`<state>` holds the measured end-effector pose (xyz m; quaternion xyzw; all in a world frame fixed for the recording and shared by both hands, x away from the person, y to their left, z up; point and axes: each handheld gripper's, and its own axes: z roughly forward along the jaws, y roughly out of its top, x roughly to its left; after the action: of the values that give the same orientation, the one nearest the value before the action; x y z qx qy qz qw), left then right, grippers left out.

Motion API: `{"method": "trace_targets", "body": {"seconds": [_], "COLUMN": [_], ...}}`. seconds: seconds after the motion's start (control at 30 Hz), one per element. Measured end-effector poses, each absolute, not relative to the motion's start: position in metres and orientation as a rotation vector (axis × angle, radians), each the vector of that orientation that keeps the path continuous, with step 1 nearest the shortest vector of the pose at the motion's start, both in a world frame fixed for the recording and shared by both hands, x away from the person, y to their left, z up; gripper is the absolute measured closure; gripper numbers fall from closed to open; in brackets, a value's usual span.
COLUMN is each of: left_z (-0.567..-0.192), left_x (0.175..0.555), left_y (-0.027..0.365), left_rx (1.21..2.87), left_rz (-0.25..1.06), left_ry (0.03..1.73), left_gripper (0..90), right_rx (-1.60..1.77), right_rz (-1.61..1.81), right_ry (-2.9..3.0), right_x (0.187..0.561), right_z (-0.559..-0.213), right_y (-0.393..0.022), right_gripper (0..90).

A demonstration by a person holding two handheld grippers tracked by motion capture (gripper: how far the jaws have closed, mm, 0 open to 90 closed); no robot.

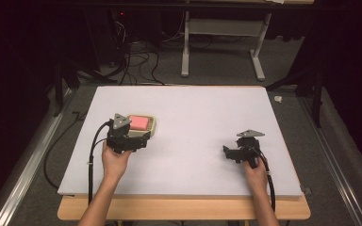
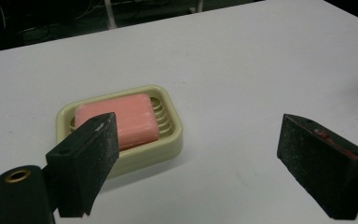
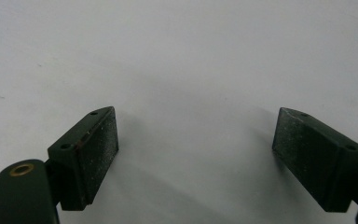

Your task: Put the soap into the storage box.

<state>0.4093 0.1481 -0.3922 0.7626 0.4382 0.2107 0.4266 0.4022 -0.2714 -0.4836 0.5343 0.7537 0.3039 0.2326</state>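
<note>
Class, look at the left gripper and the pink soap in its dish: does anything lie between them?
Nothing visible does. The left gripper stands open just short of the cream dish, and the pink soap lies uncovered in it, with bare white table around.

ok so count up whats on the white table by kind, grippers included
pink rectangular soap bar: 1
cream plastic soap dish with ribbed floor, holding the bar: 1
black two-jaw grippers, left gripper and right gripper, both with fingers wide apart and nothing between them: 2
total: 4
</note>
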Motion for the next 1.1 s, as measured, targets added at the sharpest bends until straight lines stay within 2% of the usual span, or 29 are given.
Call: {"method": "trace_targets", "body": {"seconds": [1.1], "left_z": [-0.399], "left_x": [0.379], "left_y": [0.133], "left_rx": [1.960], "left_rz": [0.452], "left_ry": [1.006], "left_gripper": [13.7], "right_rx": [1.469], "right_rz": [0.834], "right_ry": [2.070], "right_x": [0.402], "right_z": [-0.484], "right_y": [-0.271], "right_gripper": [14.8]}}
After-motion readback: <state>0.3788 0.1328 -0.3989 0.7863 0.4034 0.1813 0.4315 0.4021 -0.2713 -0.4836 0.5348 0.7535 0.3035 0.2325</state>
